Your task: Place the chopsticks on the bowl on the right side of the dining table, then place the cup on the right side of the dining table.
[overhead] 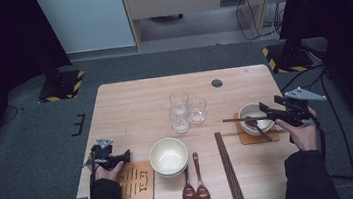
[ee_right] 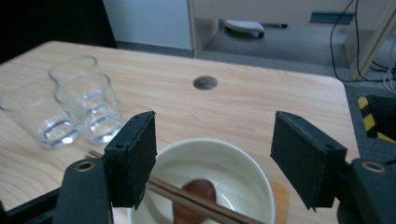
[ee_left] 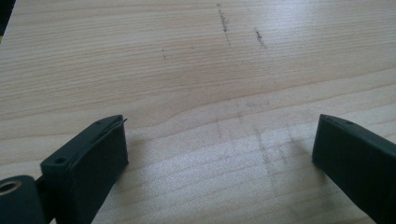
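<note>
We judged the table-setting to be partly done. On our right, one setting looked complete: a white bowl [overhead: 255, 118] sat on a brown coaster [overhead: 249, 137], with a dark wooden spoon [overhead: 257, 126] resting in it and a pair of chopsticks [overhead: 240, 120] laid across its rim. Our right gripper [overhead: 270, 110] hung just above that bowl, its jaws spread wide and nothing between them; in the right gripper view the pads stood either side of the bowl [ee_right: 205, 182] without touching it, so we took the chopsticks as already released. The chopsticks lay with their long axis running across the table, left to right, one end jutting past the bowl's left edge toward the glasses [overhead: 185, 109] and the other end lost under our gripper. What seemed left: the stacked bowls [overhead: 169, 156] in the middle, two more spoons [overhead: 195, 188] side by side near the front edge with handles pointing away from us, and a bundle of chopsticks [overhead: 228, 166] lying front to back beside them. A second coaster [overhead: 136, 183] on our left was still bare. Our left gripper [overhead: 120, 157] rested low beside that coaster, jaws spread over bare wood [ee_left: 205, 84] and gripping nothing.
</note>
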`<state>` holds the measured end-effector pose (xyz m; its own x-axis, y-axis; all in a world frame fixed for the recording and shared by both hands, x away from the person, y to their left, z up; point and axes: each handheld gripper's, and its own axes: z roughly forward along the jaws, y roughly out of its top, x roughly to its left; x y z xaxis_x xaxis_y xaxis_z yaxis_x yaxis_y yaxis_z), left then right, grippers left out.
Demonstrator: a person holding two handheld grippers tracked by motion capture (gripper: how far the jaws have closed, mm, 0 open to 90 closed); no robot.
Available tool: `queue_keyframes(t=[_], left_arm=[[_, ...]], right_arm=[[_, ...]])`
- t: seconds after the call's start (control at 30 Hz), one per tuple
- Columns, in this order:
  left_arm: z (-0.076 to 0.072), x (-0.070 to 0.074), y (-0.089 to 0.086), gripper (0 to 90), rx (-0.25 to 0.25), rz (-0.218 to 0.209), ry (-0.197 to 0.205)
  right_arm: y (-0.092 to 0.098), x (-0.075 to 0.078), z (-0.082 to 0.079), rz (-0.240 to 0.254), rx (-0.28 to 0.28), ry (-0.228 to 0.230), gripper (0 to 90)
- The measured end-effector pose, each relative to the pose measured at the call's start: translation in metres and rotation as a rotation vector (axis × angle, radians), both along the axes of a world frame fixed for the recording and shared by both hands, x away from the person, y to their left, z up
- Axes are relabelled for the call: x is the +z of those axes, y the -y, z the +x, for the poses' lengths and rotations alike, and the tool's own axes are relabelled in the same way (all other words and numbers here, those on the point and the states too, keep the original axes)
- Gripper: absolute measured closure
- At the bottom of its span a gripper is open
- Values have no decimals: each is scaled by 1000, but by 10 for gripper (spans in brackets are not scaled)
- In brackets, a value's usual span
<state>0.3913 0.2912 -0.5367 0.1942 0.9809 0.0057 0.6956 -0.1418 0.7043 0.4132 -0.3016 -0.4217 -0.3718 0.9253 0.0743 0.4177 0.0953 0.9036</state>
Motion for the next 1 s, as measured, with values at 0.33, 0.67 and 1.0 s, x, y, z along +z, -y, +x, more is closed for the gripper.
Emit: queue_keyframes(t=[0.33, 0.67, 1.0], left_arm=[[0, 0, 0, 22, 0, 0, 0], [0, 0, 0, 22, 0, 0, 0], [0, 0, 0, 23, 0, 0, 0]], right_arm=[[-24, 23, 3, 8, 64, 13, 290], [-49, 39, 11, -12, 93, 0, 278], [-74, 57, 20, -27, 113, 7, 276]])
